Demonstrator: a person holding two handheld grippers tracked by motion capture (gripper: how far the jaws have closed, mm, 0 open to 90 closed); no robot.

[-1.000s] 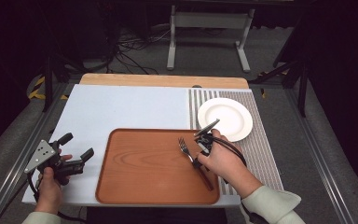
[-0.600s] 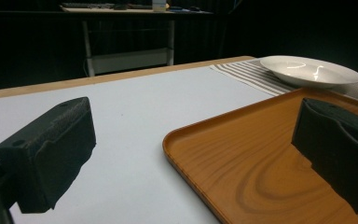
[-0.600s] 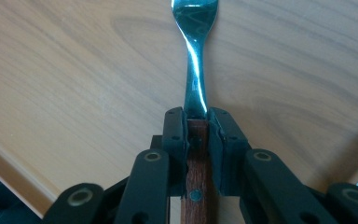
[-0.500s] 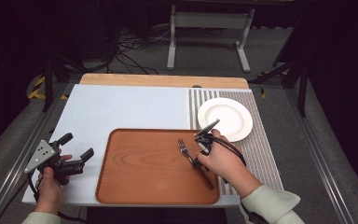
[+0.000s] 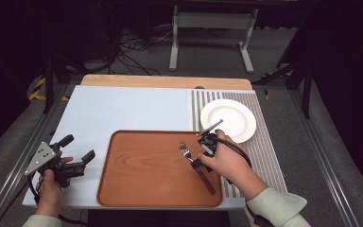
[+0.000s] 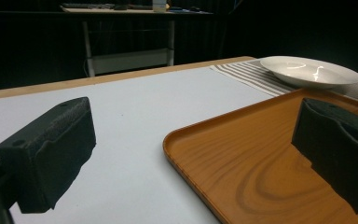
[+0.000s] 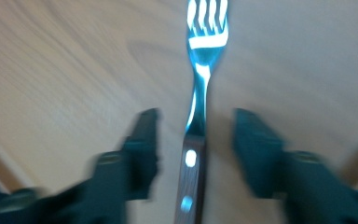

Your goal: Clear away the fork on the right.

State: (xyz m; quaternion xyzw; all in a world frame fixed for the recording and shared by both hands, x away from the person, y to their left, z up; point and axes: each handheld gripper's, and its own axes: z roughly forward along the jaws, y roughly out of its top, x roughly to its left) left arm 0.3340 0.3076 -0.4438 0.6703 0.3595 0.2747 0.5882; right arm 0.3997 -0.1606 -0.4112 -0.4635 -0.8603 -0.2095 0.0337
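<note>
High view: pale blue table [image 5: 123,106] spans mid-frame, wooden strip along its far edge. Brown tray [image 5: 142,175] sits lower centre, near the table's front edge. Striped mat [image 5: 269,156] runs down the right side; white plate [image 5: 228,119] rests on its upper part, just beyond the tray's upper right corner.

Right forearm enters from lower right, pale sleeve at the frame edge, hand [image 5: 224,163] angled toward upper left over the tray's right side. Right gripper [image 5: 196,163] points down at the tray. Fork [image 5: 196,166] lies on the tray, tines toward upper left, dark wooden handle running toward lower right under the hand.

Left hand [image 5: 49,182] comes in at lower left, holding the left gripper [image 5: 78,156] low over the table's left front corner, beside the tray's left edge and apart from it. Grey plate on top of it faces up.

Right gripper view: jaws spread, one each side of the fork [image 7: 198,112] where the metal neck meets the handle. A gap shows on both sides; nothing gripped. Frame is blurred. Tines at top centre, handle with two pale rivets at bottom centre.

Left gripper view: jaws wide apart, empty. Left jaw over the bare table [image 6: 130,107], right jaw over the tray [image 6: 242,158]. Plate [image 6: 312,71] at upper right on the mat [image 6: 247,74].
</note>
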